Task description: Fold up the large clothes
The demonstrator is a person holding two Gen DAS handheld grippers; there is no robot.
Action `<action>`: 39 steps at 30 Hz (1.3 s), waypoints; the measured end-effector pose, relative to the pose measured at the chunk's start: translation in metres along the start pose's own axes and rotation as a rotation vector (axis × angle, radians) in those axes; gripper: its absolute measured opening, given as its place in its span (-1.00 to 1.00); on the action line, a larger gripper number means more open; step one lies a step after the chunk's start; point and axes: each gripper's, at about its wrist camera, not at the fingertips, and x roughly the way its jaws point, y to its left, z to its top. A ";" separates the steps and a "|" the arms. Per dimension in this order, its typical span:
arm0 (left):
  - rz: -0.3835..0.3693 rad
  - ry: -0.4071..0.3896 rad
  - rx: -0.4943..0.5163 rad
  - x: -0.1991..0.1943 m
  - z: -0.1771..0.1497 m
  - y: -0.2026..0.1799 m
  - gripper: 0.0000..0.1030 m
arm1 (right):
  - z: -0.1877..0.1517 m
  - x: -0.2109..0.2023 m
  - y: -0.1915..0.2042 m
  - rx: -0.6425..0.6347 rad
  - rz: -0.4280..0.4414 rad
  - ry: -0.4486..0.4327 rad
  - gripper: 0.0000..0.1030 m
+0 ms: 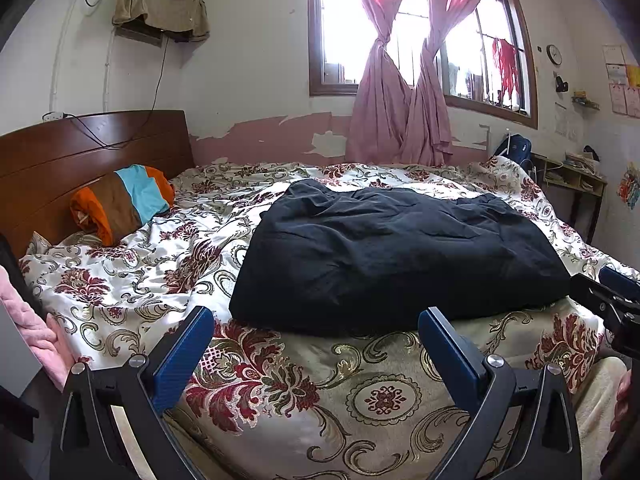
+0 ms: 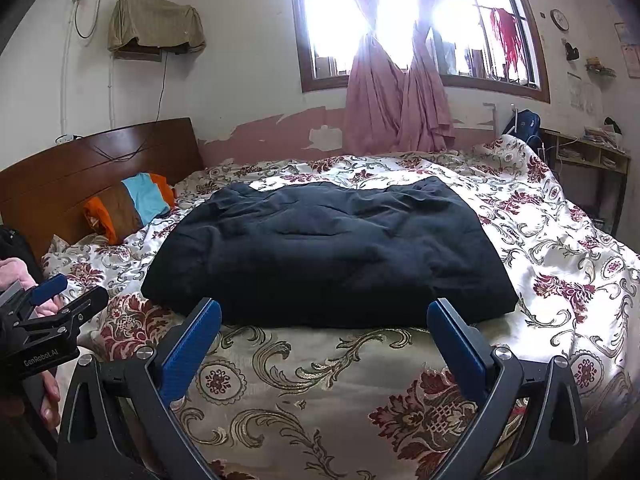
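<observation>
A large dark navy garment [image 1: 396, 256] lies folded in a rough rectangle on the floral bed cover, near the bed's front edge; it also shows in the right wrist view [image 2: 332, 252]. My left gripper [image 1: 316, 322] is open and empty, held just in front of the garment's near edge, left of its middle. My right gripper [image 2: 324, 314] is open and empty, in front of the near edge as well. The right gripper shows at the right edge of the left wrist view [image 1: 612, 292], and the left gripper shows at the left edge of the right wrist view [image 2: 60, 300].
The bed [image 1: 132, 272] has a floral cover and a wooden headboard [image 1: 80, 160] at the left. A striped orange, brown and blue pillow [image 1: 124, 200] lies by the headboard. Pink curtains [image 1: 400, 120] hang behind the bed. A desk [image 1: 572, 176] stands at the far right.
</observation>
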 end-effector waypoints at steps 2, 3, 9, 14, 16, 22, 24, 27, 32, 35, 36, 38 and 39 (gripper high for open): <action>-0.001 0.000 0.000 0.000 0.000 0.000 1.00 | 0.000 0.000 0.000 0.000 0.000 0.001 0.97; 0.000 0.000 0.000 0.000 0.000 0.000 1.00 | 0.000 0.000 0.000 0.000 0.000 0.001 0.97; 0.000 0.000 0.000 0.000 0.001 0.000 1.00 | 0.000 0.000 0.000 0.000 0.000 0.001 0.97; 0.000 0.000 0.000 0.000 0.001 0.000 1.00 | -0.001 0.000 0.001 0.000 0.001 0.002 0.97; 0.000 -0.001 0.000 0.000 0.001 0.000 1.00 | -0.001 0.000 0.001 0.001 0.002 0.003 0.97; 0.000 0.000 0.000 -0.001 0.000 0.000 1.00 | -0.003 0.001 0.000 0.001 0.004 0.007 0.97; 0.000 0.000 0.000 -0.001 0.001 0.000 1.00 | -0.003 0.001 0.000 0.001 0.004 0.006 0.97; 0.000 -0.002 0.000 -0.001 0.000 0.000 1.00 | -0.004 0.001 0.000 0.001 0.004 0.006 0.97; 0.001 -0.001 -0.001 -0.001 0.000 0.000 1.00 | -0.004 0.000 0.000 0.002 0.005 0.009 0.97; 0.000 -0.001 0.000 0.000 0.000 0.000 1.00 | -0.005 0.001 0.001 0.003 0.005 0.009 0.97; 0.000 -0.001 0.001 0.000 -0.001 0.000 1.00 | -0.004 0.001 0.000 0.002 0.006 0.010 0.97; -0.001 -0.001 -0.001 0.000 -0.001 0.000 1.00 | -0.005 0.001 0.001 0.003 0.005 0.010 0.97; -0.003 -0.001 -0.003 0.000 -0.001 0.000 1.00 | -0.004 0.001 0.000 0.003 0.006 0.011 0.97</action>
